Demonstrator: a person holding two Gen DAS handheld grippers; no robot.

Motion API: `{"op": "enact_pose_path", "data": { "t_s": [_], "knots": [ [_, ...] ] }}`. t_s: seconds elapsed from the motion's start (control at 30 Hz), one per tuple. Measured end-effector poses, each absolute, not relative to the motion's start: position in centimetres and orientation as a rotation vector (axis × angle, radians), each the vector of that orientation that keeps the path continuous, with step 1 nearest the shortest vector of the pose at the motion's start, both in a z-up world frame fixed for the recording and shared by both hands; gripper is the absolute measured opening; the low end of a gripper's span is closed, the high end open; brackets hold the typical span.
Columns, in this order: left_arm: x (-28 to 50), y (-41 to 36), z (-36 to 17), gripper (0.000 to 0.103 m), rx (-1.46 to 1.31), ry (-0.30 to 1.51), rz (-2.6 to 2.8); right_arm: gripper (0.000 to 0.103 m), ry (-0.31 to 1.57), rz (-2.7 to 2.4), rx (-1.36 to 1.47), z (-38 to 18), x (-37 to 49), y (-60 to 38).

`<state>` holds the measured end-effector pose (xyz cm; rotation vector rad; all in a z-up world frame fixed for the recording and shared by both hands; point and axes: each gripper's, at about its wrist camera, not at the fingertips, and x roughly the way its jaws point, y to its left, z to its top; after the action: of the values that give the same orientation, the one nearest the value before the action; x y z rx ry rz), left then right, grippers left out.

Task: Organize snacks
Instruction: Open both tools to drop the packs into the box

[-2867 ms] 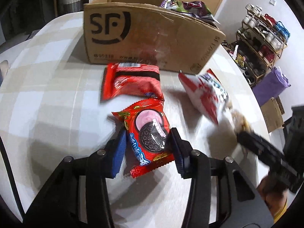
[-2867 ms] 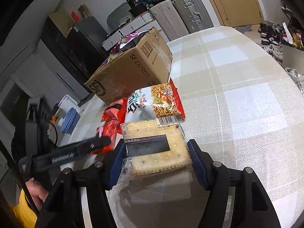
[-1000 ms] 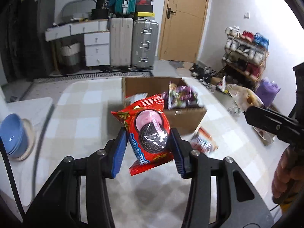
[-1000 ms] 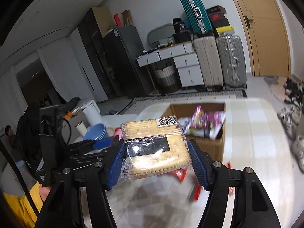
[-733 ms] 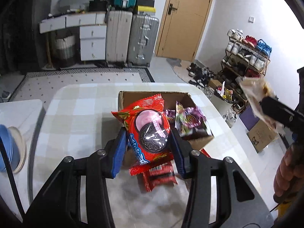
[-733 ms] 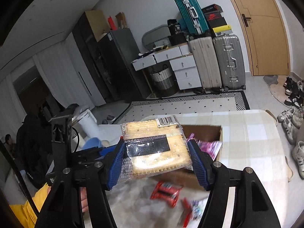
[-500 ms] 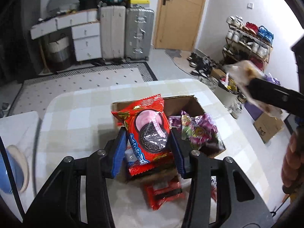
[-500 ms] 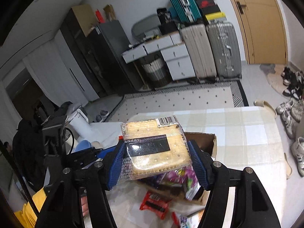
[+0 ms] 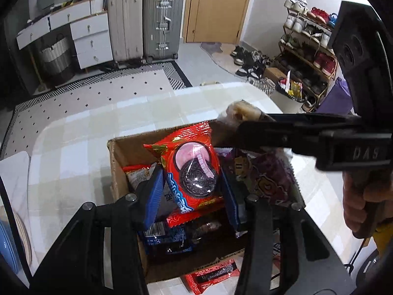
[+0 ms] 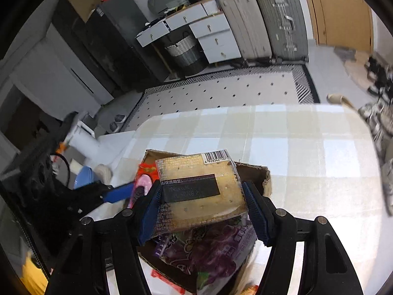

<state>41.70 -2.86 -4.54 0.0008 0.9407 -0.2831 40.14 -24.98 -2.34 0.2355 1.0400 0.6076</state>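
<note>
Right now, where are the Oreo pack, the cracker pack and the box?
Oreo pack (image 9: 194, 172): left wrist view, on the printed cookie.
Cracker pack (image 10: 199, 191): right wrist view, on its dark label.
Box (image 9: 113, 162): left wrist view, on its left wall.

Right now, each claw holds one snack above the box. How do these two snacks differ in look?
The cookie packet in the left claw is opaque red with a printed dark sandwich cookie; the cracker pack in the right claw is clear, showing pale square crackers, a black label and a barcode. The cracker pack is wider, so its claw stands more spread. Both are gripped by their sides over the open cardboard box.
</note>
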Motion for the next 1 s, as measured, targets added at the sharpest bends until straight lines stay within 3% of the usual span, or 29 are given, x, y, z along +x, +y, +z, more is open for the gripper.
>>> {"op": "enact_pose_path", "data": {
  "t_s": [0.7, 1.0],
  "knots": [
    [44.3, -2.8, -7.0, 0.042, -0.015, 0.954, -0.251, 0.068, 1.080, 0.594, 0.171, -4.2, 40.5, -23.0],
    [42.2, -1.9, -5.5, 0.042, -0.008, 0.920, -0.227, 0.083, 1.042, 0.590, 0.125, -3.4, 39.9, -22.3]
  ]
}}
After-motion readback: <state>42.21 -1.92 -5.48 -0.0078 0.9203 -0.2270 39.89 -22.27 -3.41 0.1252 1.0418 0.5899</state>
